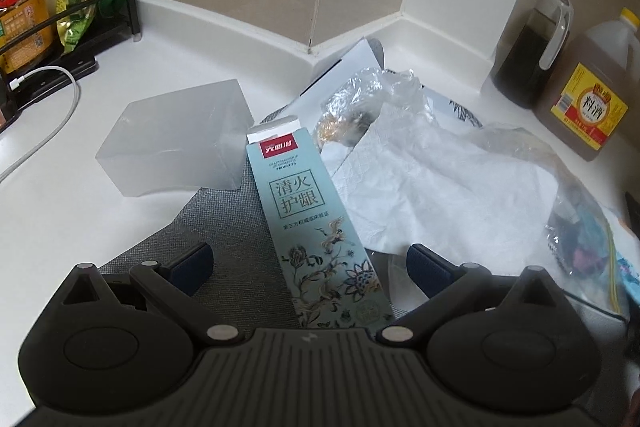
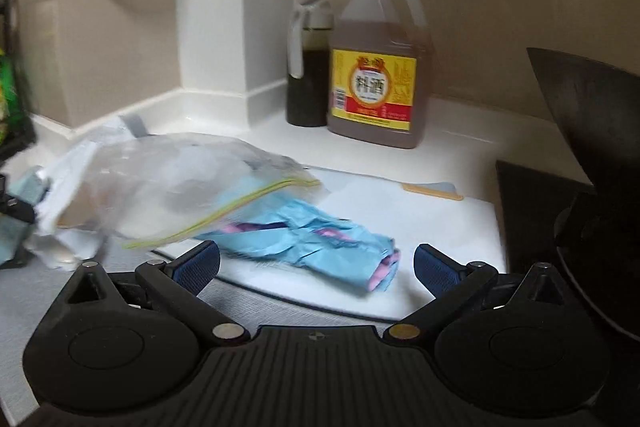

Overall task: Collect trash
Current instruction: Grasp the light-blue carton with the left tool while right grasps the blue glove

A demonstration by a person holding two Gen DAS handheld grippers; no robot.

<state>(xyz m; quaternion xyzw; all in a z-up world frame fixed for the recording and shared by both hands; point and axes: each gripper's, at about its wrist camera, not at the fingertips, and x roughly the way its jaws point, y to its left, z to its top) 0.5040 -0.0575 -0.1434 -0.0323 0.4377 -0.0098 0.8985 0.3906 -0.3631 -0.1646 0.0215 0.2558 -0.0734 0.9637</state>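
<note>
On the white countertop (image 1: pixel 60 211) near its back corner, trash lies heaped. My left gripper (image 1: pixel 309 265) hovers low, spread wide astride the pale-blue carton (image 1: pixel 316 227), holding nothing. My right gripper (image 2: pixel 318 269), equally wide, empty, faces the crumpled blue wrapper (image 2: pixel 320 239).

My left gripper (image 1: pixel 310 263) is spread wide over a grey mat (image 1: pixel 224 223), and a pale blue carton (image 1: pixel 316 227) printed with flowers lies between its fingers without touching either. Just left of the carton's top sits a frosted plastic box (image 1: pixel 176 137); to the right lie a white paper napkin (image 1: pixel 432 183) and crumpled clear plastic bags (image 1: pixel 532 167). A dark bottle (image 1: pixel 528 51) and an amber jug (image 1: pixel 592 87) stand by the wall.
</note>
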